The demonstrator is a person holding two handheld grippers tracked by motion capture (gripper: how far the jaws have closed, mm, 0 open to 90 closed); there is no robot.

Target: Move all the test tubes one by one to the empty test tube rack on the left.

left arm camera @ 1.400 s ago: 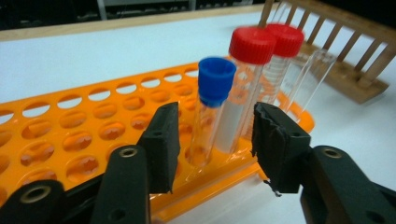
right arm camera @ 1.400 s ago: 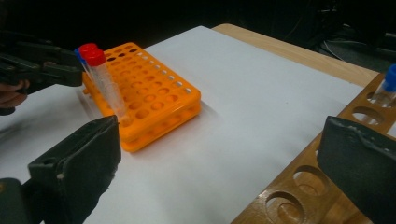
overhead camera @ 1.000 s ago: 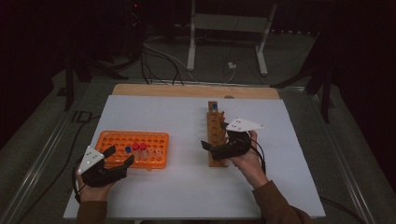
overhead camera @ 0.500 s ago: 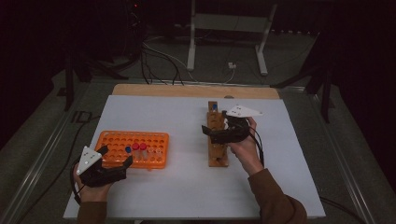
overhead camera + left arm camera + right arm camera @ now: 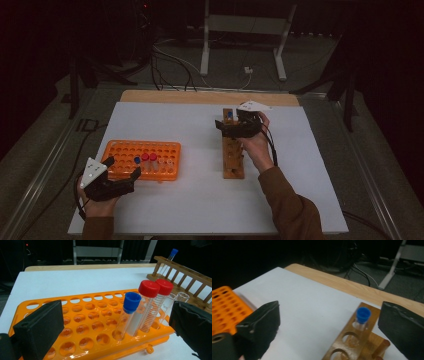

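Observation:
An orange tube rack (image 5: 160, 172) holds a blue-capped tube (image 5: 130, 312), two red-capped tubes (image 5: 150, 302) and clear uncapped ones (image 5: 182, 296). My left gripper (image 5: 122, 167) sits at the rack's near left corner. It is open, its jaws have just been opening, and the tubes stand ahead of them untouched. A wooden rack (image 5: 233, 167) carries one blue-capped tube (image 5: 362, 316) at its far end. Over that end my right gripper (image 5: 222, 129) hovers open. Its jaws have just been closing a little, with the tube ahead between them and not touched.
A white sheet (image 5: 200, 200) covers the table, and the wooden tabletop (image 5: 175, 96) shows along the far edge. Beyond it are a white metal stand (image 5: 240, 30) and cables on the dark floor.
My right gripper has moved away from the person along the wooden rack to its far end. The left gripper has stayed by the orange rack, its jaws a bit wider.

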